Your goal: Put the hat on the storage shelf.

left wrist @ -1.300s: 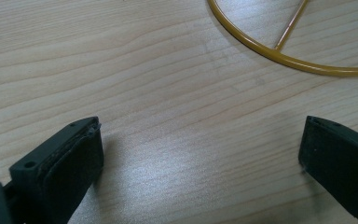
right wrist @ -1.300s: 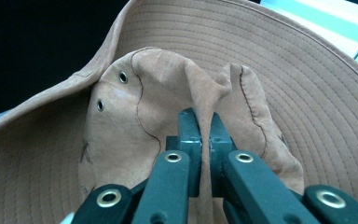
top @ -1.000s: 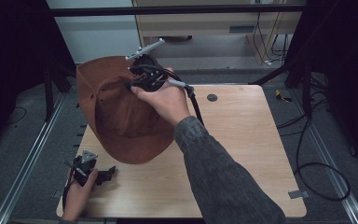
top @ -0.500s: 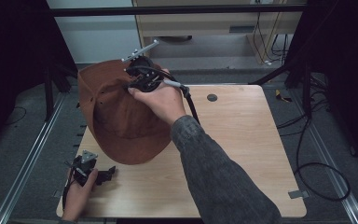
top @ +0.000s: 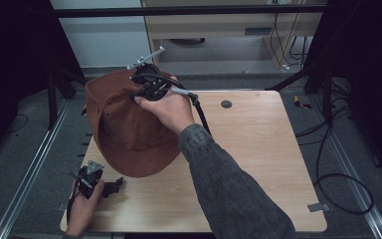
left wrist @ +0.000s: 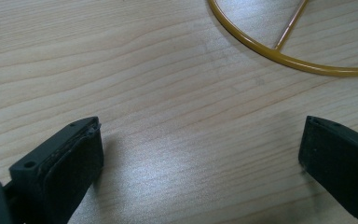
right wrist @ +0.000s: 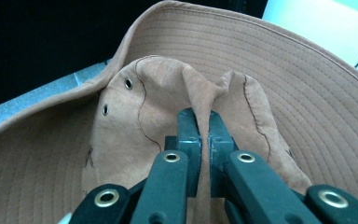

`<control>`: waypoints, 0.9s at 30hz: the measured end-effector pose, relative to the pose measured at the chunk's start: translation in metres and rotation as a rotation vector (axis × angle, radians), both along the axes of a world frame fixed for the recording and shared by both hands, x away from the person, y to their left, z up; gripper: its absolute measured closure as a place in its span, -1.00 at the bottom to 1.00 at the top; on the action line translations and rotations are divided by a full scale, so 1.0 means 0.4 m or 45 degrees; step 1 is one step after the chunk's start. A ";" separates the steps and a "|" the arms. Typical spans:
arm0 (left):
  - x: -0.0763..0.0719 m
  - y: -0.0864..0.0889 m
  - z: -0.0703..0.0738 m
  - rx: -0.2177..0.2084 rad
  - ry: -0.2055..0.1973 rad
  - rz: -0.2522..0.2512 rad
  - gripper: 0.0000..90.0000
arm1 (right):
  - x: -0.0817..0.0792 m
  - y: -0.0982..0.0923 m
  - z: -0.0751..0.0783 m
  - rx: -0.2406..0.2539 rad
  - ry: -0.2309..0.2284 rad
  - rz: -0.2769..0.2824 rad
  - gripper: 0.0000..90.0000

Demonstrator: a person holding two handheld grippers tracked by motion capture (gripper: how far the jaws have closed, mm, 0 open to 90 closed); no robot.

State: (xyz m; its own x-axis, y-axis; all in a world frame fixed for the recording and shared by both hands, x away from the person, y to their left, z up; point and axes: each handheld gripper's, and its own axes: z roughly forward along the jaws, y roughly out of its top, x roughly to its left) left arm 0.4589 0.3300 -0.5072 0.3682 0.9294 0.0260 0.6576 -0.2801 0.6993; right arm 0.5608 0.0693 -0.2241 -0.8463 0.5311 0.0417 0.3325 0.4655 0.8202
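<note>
I see the R gripper [right wrist: 204, 122] pinched tight on a fold of the brown hat's [top: 124, 124] crown, upper left of the high view, over the table [top: 258, 149]. L gripper [left wrist: 200, 154] at lower left, jaws wide, nothing between; yellow wire ring [left wrist: 279, 56] nearby.

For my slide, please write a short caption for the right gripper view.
The right gripper, jaws shut, pinches a fold in the crown of a brown brimmed hat.

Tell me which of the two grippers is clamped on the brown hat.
The right gripper: its jaws pinch a fold of the brown hat's crown. The left gripper stands open over bare table.
</note>
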 end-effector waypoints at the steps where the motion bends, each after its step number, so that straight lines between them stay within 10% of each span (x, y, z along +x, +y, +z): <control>1: 0.000 0.000 0.000 0.000 0.000 0.000 -1.00 | 0.000 0.000 0.000 0.000 0.000 0.000 0.95; 27: 0.000 0.000 0.000 -0.002 -0.001 -0.001 -1.00 | -0.007 0.013 -0.013 0.024 -0.005 0.021 0.59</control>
State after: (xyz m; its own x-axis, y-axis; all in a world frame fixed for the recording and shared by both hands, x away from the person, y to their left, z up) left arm 0.4591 0.3300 -0.5073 0.3691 0.9291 0.0244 0.6570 -0.2794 0.7002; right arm 0.5581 0.0743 -0.2292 -0.8551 0.5163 0.0480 0.3215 0.4554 0.8302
